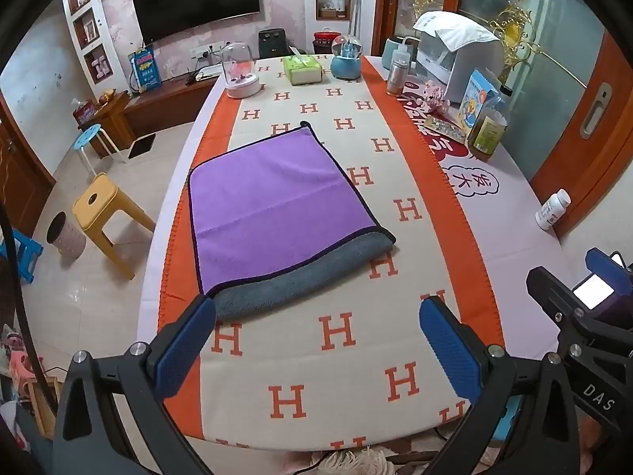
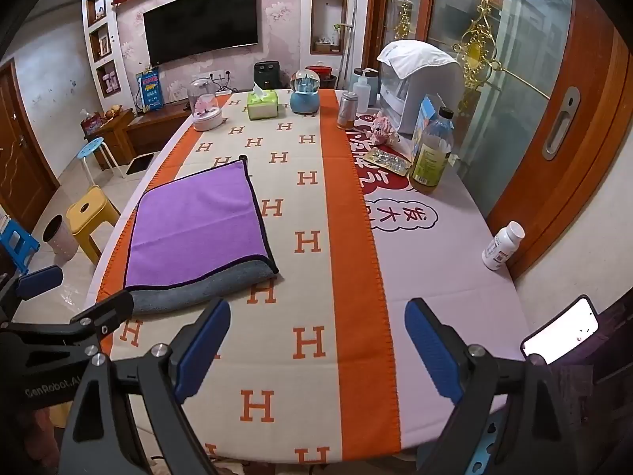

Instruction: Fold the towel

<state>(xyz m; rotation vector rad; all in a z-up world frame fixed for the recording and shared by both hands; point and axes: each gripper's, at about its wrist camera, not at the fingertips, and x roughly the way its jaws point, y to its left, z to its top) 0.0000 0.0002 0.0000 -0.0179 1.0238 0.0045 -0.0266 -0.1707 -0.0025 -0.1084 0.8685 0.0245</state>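
Observation:
A purple towel with a grey underside lies folded on the H-patterned cloth, its grey layer showing along the near edge. It also shows in the right wrist view, left of centre. My left gripper is open and empty, just short of the towel's near edge, with its left fingertip by the near left corner. My right gripper is open and empty, to the right of the towel and nearer than it. Each gripper's black frame shows at the edge of the other's view.
The table carries a glass dome, tissue box, snow globe, oil bottle, blister packs and a white pill bottle at the back and right. Stools and a bin stand left.

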